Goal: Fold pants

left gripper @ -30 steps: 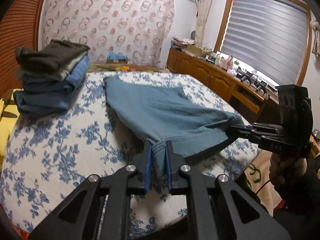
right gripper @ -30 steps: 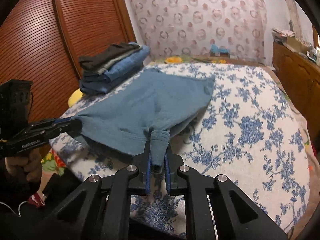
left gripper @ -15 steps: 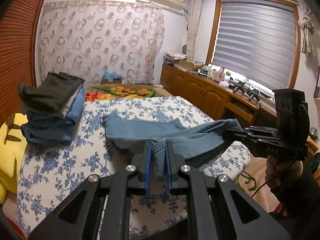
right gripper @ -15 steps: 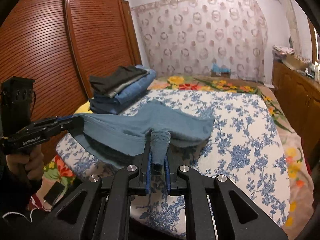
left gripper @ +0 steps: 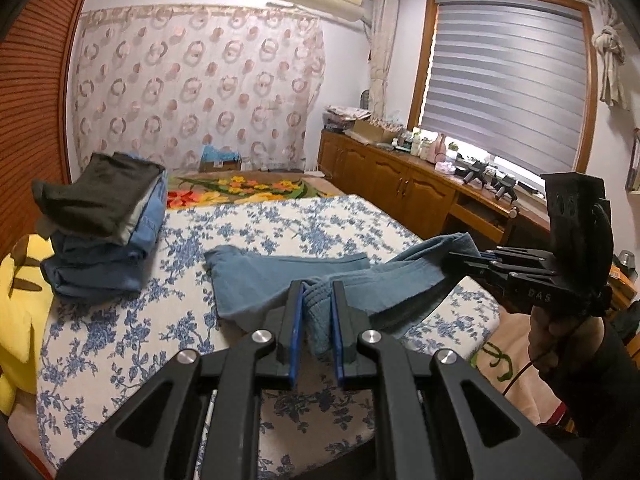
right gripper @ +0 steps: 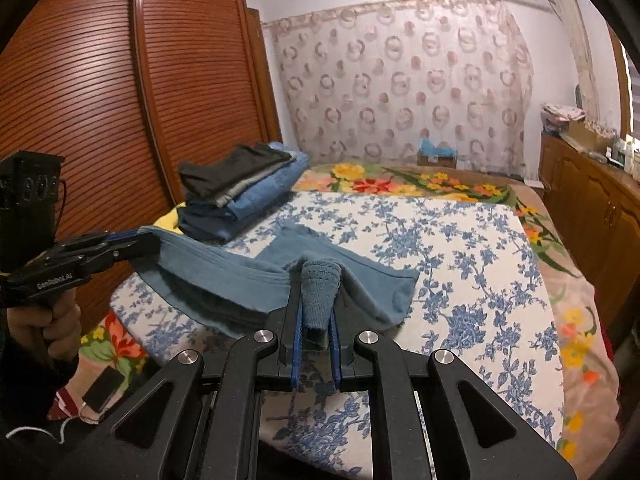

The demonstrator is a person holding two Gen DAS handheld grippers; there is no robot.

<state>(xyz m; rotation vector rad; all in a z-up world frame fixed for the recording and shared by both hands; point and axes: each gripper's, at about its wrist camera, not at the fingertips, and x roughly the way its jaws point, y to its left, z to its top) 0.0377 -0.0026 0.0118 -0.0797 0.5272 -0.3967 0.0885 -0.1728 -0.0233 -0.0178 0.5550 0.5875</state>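
Note:
The teal-blue pants [left gripper: 256,280] lie partly on the blue-flowered bed cover [left gripper: 120,336], their near edge lifted off it. My left gripper [left gripper: 318,320] is shut on one bunched corner of the pants. My right gripper [right gripper: 316,316] is shut on the other corner. Each gripper shows in the other's view: the right gripper [left gripper: 464,258] at right, the left gripper [right gripper: 138,242] at left, both gripping the raised edge. The far end of the pants [right gripper: 360,272] rests flat on the bed.
A stack of folded clothes [left gripper: 104,220] sits at the bed's far left, also in the right wrist view [right gripper: 240,188]. A yellow cushion [left gripper: 16,300] lies at the left edge. Wooden cabinets [left gripper: 400,188] line the right wall; a slatted wardrobe [right gripper: 100,100] stands left.
Both grippers have lifted the near edge of the pants and pulled back, so the cloth now sags between them. The view has tilted up to show more of the room.

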